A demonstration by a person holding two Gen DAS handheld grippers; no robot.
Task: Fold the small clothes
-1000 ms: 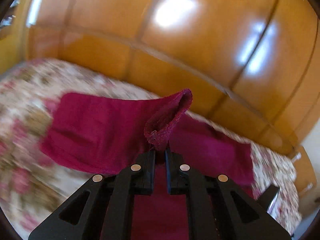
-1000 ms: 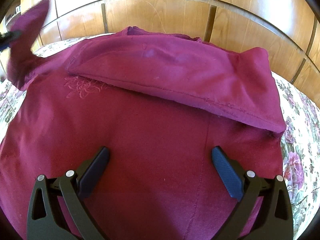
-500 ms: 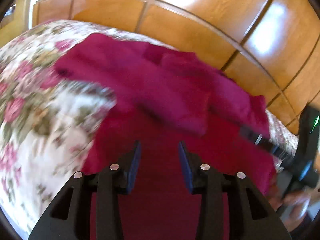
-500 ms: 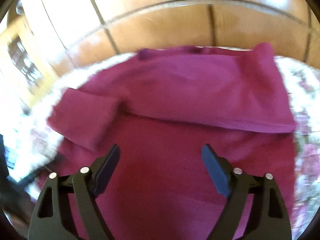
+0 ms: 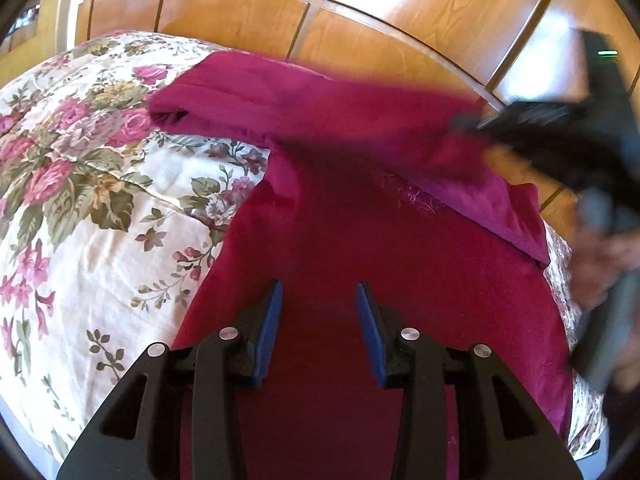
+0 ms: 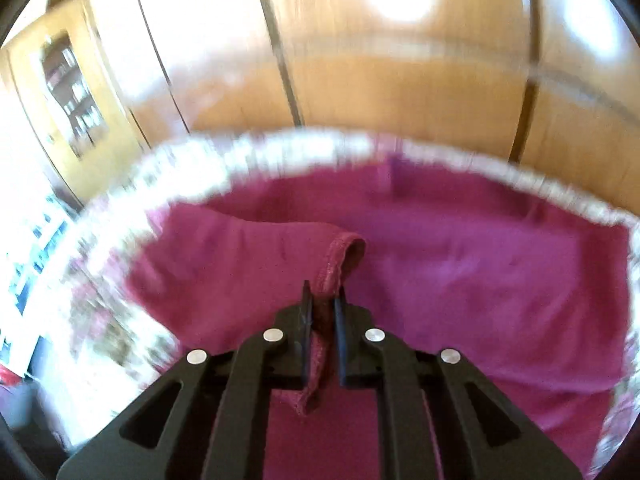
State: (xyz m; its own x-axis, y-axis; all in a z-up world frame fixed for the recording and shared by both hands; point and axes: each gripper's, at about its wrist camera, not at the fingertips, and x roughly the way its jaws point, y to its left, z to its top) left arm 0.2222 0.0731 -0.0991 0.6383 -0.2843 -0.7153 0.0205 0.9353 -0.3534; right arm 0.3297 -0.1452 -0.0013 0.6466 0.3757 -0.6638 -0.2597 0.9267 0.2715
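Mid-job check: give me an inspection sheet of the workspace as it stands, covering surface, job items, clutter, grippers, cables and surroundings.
Surface: floral bedspread, bare to the left of the garment.
Job's things: one magenta garment spread on the bedspread, its far part folded over the body; one hemmed edge lifted.
Clutter: nothing seen.
Grippers: left gripper open over the garment, nothing between the jaws; right gripper has just closed its jaws, shut on the hemmed edge.
Cables: nothing seen.
Surroundings: wooden panelled wall behind the bed; glass-fronted cabinet at left, blurred.
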